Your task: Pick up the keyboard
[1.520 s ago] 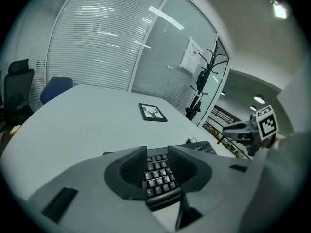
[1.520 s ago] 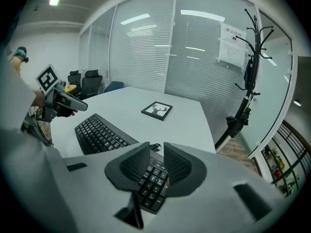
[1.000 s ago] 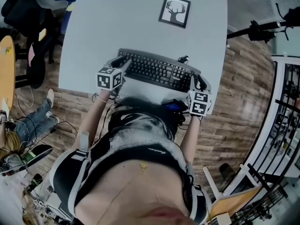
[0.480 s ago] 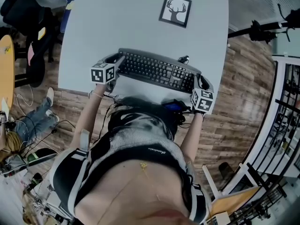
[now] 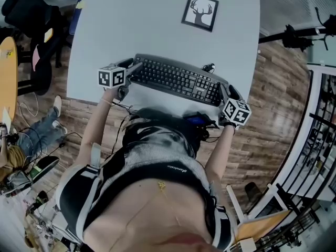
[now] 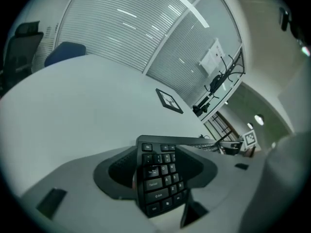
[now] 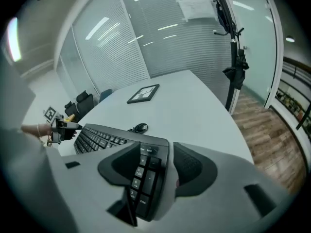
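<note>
Currently the keyboard lies flat on the white table, close to the near edge and roughly parallel to it. The left gripper stands at the keyboard's left end, the right gripper at its right end. Both sets of jaws have just been opening and stand wide, each with a keyboard end between them, not clamped. A coiled cable sits at the keyboard's far edge. A framed deer picture lies well apart, farther up the table
</note>
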{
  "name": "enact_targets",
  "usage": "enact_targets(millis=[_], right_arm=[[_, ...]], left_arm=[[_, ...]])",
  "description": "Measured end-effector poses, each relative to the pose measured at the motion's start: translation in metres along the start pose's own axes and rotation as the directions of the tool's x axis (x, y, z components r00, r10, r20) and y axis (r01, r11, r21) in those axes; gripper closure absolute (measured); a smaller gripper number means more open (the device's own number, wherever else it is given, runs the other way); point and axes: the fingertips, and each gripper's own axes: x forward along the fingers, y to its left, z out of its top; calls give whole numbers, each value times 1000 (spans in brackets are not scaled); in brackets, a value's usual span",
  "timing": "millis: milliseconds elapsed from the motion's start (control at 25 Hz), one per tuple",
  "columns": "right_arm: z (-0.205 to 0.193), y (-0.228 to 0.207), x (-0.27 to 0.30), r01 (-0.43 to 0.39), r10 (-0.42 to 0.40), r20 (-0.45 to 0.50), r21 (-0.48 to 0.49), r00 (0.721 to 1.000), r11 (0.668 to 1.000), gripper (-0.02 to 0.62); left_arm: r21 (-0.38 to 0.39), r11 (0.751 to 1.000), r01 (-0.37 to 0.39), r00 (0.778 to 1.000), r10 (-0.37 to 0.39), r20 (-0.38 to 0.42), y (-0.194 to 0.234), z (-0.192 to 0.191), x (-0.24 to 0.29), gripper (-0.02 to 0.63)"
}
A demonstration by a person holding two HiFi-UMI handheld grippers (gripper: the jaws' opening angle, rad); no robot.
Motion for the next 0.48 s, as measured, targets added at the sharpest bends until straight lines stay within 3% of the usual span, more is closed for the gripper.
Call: enact_targets(millis=[280,480], right_arm=[[-5,-6,11,-127,128,-9,84,992,988,360],[-4,-3,17,-215,216,2,139,976,967,359]], left_arm=[[-65,984,165,985,-168,-48,9,-2,2,364],[-81,972,220,971,-227,-77,14,-4,10,350]])
